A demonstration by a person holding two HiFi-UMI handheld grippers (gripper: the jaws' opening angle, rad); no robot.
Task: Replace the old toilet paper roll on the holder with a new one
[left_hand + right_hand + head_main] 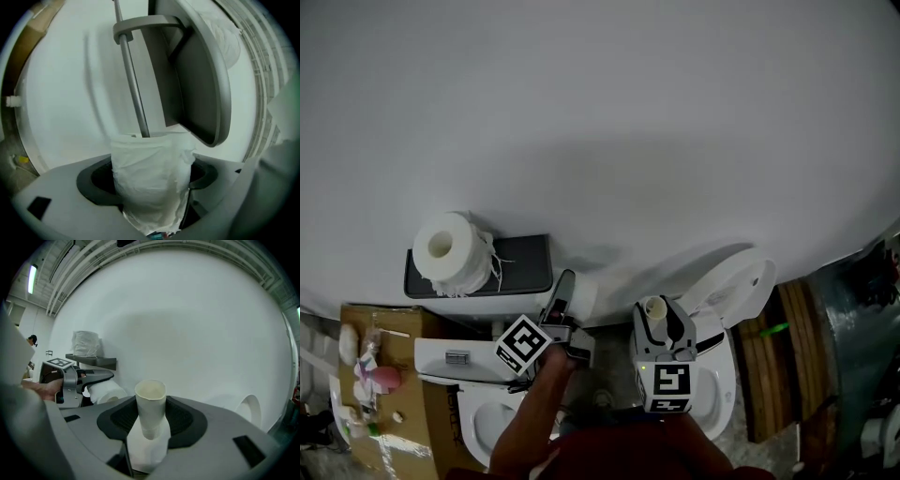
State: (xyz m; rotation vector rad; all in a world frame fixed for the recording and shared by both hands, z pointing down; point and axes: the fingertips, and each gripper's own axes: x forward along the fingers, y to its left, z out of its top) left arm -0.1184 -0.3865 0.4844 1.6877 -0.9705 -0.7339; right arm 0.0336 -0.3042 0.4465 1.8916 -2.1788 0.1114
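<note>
The left gripper point(151, 182) clamps the paper roll point(150, 159), which hides the rod point(133, 84) end. The right gripper point(151, 423) pinches the cardboard tube point(150, 401).

wall point(628, 94): plain white | toilet point(483, 417): white, below | cardboard box point(417, 422): left | wooden slats point(783, 375): right floor

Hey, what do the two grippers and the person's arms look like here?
The left gripper and right gripper have grey plastic bodies with dark, textured jaw pads. Each carries a white cube printed with black square markers. No cables show. The forearm is bare, with dark red clothing below it.
</note>
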